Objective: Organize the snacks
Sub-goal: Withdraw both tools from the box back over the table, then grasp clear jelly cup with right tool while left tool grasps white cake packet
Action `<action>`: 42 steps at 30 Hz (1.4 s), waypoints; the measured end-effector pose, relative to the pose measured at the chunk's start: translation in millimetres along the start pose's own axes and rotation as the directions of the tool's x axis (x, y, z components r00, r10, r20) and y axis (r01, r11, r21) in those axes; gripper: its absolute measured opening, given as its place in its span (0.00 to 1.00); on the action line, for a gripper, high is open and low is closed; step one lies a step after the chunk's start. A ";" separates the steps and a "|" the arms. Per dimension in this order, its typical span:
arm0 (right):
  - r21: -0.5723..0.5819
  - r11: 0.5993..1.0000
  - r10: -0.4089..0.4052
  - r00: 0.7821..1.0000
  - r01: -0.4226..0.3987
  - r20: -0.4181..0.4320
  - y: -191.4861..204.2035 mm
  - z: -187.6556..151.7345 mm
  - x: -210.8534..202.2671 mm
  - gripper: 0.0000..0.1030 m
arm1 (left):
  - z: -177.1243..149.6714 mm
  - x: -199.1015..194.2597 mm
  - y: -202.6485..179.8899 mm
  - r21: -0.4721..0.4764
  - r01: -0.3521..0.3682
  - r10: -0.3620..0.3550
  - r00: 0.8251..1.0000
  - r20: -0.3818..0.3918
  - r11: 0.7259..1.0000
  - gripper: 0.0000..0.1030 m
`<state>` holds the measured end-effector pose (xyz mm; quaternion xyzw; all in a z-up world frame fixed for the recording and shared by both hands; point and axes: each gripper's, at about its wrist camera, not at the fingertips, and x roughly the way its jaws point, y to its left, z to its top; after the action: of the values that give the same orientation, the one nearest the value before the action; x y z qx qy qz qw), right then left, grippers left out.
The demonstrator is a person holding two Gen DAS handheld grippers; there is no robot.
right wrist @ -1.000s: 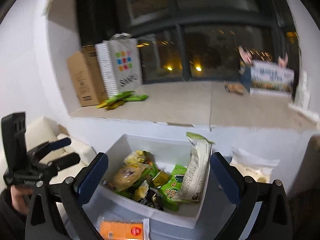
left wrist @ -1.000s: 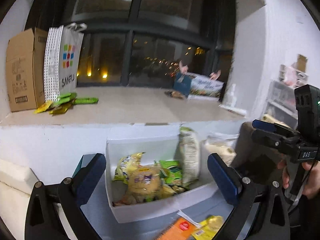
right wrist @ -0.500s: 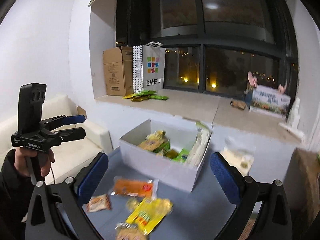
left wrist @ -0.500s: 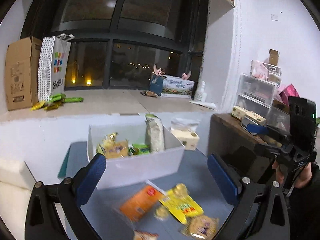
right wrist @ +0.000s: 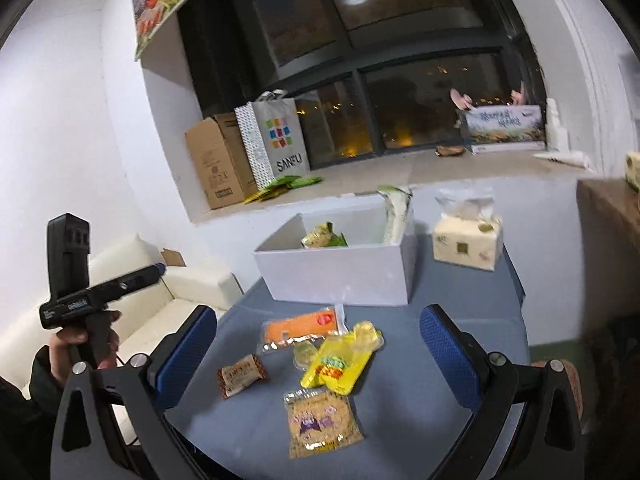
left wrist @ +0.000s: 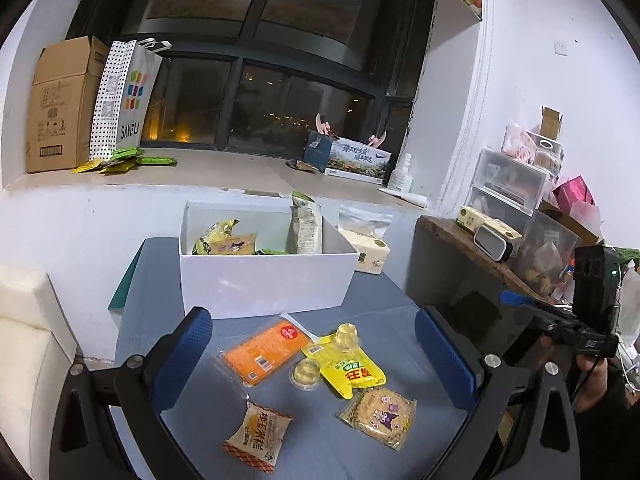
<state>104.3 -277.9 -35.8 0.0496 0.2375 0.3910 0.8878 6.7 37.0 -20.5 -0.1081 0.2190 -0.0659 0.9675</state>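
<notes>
Both grippers, left (left wrist: pixel 312 354) and right (right wrist: pixel 318 354), hang over the table (left wrist: pixel 368 312) with jaws spread and nothing held, presumably choosing. The loose snacks (left wrist: pixel 320 372) lie below, just before the white box (left wrist: pixel 264 280) already holding packets.

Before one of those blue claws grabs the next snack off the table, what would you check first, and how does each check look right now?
1. Left gripper open and empty: ok.
2. Right gripper open and empty: ok.
3. Orange packet lying flat, nothing on top: ok.
4. Yellow pouch free to lift: not ok, a jelly cup sits on it.
5. White box open with room left: ok.
6. Whether the packets are sealed: cannot tell.
</notes>
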 end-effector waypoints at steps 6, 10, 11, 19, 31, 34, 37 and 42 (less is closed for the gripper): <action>0.002 1.000 -0.020 0.999 0.020 -0.043 -8.4 -6.3 10.0 1.00 | -5.5 -7.8 -2.0 0.017 -0.007 0.007 1.000 0.008 1.000 1.00; -0.024 0.999 -0.033 0.996 0.031 -0.087 -8.1 -10.8 28.3 1.00 | -9.7 -14.3 -6.1 0.042 -0.009 0.008 1.000 0.017 0.999 1.00; -0.032 0.999 -0.044 0.993 0.041 -0.105 -8.4 -13.1 36.0 1.00 | -10.1 -15.9 -6.3 0.042 -0.008 0.007 1.000 0.018 0.999 1.00; -0.053 0.998 -0.031 0.958 0.016 -0.286 -20.6 -28.6 102.6 1.00 | -19.0 -24.8 -5.5 0.052 -0.030 0.029 0.999 0.022 0.998 1.00; -0.081 0.993 -0.110 0.886 0.082 -0.450 -34.3 -37.6 224.7 0.97 | -36.4 -18.0 8.8 0.036 -0.064 0.065 0.998 -0.017 0.997 1.00; -0.075 0.993 -0.121 0.868 0.096 -0.482 -43.4 -44.7 246.0 0.38 | -41.1 -13.2 13.7 0.030 -0.069 0.070 0.997 -0.037 0.997 1.00; -0.061 0.993 -0.114 0.887 0.097 -0.448 -44.9 -46.1 240.5 0.37 | -46.2 -6.9 17.6 0.015 -0.072 0.073 0.996 -0.056 0.997 1.00; -0.028 0.998 -0.061 0.914 0.055 -0.402 -42.9 -36.8 215.5 0.37 | -51.0 5.1 16.5 0.017 -0.055 0.056 0.995 -0.085 0.998 1.00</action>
<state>241.5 -156.4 -162.5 -0.0462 0.4133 0.3683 0.8315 -9.8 42.9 -71.4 -0.0920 0.2624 -0.0450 0.9595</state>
